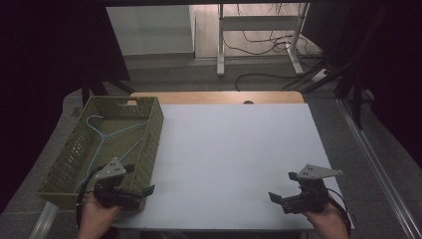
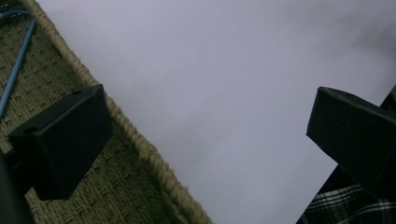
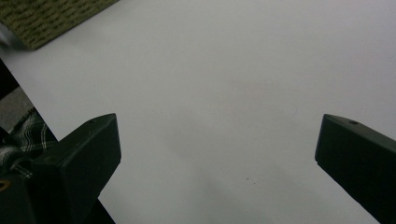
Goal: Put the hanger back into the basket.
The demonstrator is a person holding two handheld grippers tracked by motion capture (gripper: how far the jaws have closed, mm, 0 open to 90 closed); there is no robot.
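My left gripper (image 1: 142,182) hangs low at the near corner of the woven basket (image 1: 155,130), jaws spread wide and empty. My right gripper (image 1: 281,187) sits over bare white table (image 1: 234,149), jaws equally wide, holding nothing. The blue hanger (image 1: 107,133) lies inside the basket; its lower end hides behind my left gripper.

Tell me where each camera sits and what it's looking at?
High view: above the table's near side, looking forward and down; both hands, left gripper, right gripper show.
Left gripper view: rides that gripper, facing basket and white table; open jaws show.
Right gripper view: rides that gripper, facing the table; open jaws show.
Shared: the basket with the blue hanger.
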